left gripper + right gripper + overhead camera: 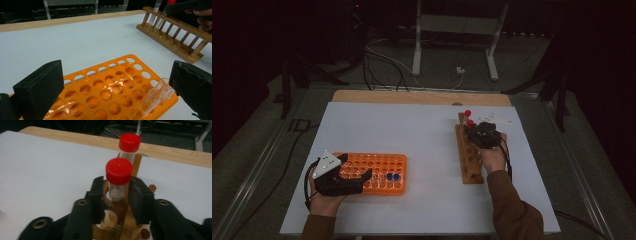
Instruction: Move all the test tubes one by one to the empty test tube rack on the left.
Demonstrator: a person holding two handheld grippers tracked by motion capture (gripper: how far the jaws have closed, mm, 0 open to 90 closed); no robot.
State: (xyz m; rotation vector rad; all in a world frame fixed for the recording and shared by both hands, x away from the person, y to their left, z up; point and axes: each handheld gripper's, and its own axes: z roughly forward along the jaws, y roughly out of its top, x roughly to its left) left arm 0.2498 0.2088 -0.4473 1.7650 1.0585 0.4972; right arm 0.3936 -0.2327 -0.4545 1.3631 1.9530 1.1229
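An orange tube rack lies at the front left, with two blue-capped tubes standing in its near right holes. My left gripper hovers over the rack's left part, open. In the left gripper view its jaws stand wide apart above the orange rack, beside two clear tubes. At the right is a wooden rack holding two red-capped tubes. My right gripper is shut on the nearer red-capped tube, which stands upright in the rack. The farther tube stands just behind it.
A white sheet covers the table, with a bare wooden strip along the far edge. Beyond it the floor holds cables and a metal stand. The white sheet between the two racks is bare.
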